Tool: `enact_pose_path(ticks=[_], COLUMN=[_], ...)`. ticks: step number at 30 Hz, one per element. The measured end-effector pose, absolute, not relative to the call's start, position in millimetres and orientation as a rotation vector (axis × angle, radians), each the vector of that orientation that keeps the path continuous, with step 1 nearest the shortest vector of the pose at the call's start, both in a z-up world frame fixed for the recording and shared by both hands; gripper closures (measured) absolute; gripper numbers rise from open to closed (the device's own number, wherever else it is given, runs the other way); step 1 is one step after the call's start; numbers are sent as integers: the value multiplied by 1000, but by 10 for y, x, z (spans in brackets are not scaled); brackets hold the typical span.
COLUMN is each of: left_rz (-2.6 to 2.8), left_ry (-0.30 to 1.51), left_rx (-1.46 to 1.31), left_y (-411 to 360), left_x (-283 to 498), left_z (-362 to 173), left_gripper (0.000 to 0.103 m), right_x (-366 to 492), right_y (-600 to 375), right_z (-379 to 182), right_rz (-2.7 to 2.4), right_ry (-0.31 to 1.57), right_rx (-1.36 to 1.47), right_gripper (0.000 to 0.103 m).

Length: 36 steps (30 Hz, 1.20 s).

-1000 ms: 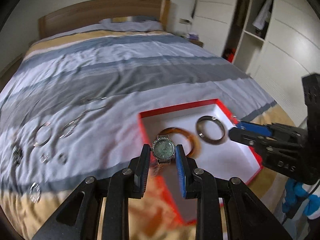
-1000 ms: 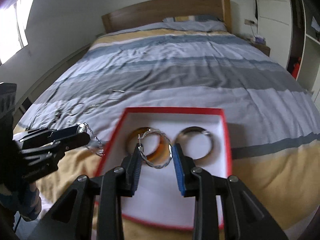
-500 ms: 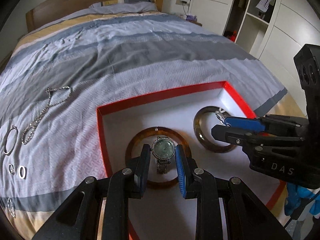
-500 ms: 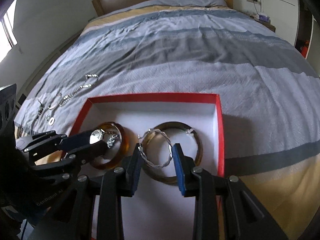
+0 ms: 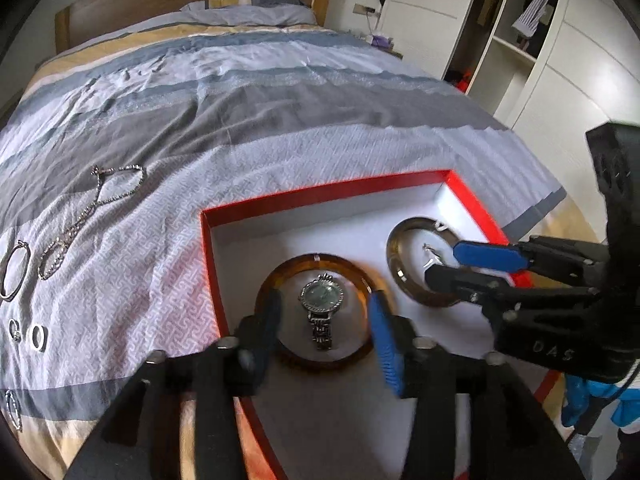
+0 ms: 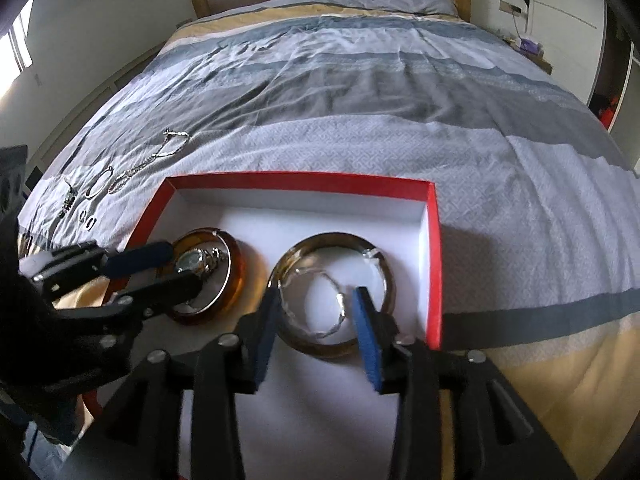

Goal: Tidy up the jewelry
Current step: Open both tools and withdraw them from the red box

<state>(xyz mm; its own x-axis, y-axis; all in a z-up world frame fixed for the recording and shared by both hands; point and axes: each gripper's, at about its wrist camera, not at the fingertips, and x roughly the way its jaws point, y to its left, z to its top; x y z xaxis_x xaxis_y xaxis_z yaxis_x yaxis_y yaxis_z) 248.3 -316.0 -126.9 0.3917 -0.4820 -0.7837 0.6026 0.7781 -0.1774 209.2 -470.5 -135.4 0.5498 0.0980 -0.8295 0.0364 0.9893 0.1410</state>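
The red box (image 6: 434, 264) sits on the bed (image 5: 248, 92), close to its near edge. Both grippers are letting go now.

The left gripper (image 5: 326, 314) is opening its jaws. The watch (image 5: 321, 300) lies between them, inside the amber bangle (image 5: 280, 350), near the box's left wall. The pads do not press on it.

The right gripper (image 6: 316, 312) is opening too. The silver twisted bangle (image 6: 340, 312) lies between its jaws, inside the dark bangle (image 6: 332, 240), near the box's right wall.

To do this well, I think both jaws should open wide first. Then each gripper should lift straight up, so no pad drags a piece along.

More chains and rings (image 5: 60, 252) wait on the bed, left of the box.
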Motion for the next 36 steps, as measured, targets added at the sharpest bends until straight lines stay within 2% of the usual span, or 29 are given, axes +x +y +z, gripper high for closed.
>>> enact_pose_path(ticks=[7, 11, 14, 29, 34, 36], left_rz=[-721, -708, -679, -501, -421, -391], left_ry=[909, 855, 812, 683, 622, 603], left_rx=[83, 46, 34, -15, -14, -6], left_y=[-2959, -2717, -2527, -1381, -1030, -916], left_x=[2440, 2392, 2305, 1403, 1029, 860], left_z=[-820, -414, -140, 486, 745, 808], left_gripper=[51, 42, 41, 38, 33, 24], right_x=[1952, 1783, 1625, 677, 382, 243], right_y=[-4705, -4721, -4721, -4370, -4033, -3860], right_z=[-1098, -790, -580, 239, 519, 610], right_rz=[19, 6, -9, -12, 25, 40], right_ry=[949, 891, 856, 706, 652, 634], right_rx=[132, 141, 146, 183, 168, 161], right_gripper=[65, 65, 65, 64, 64, 64])
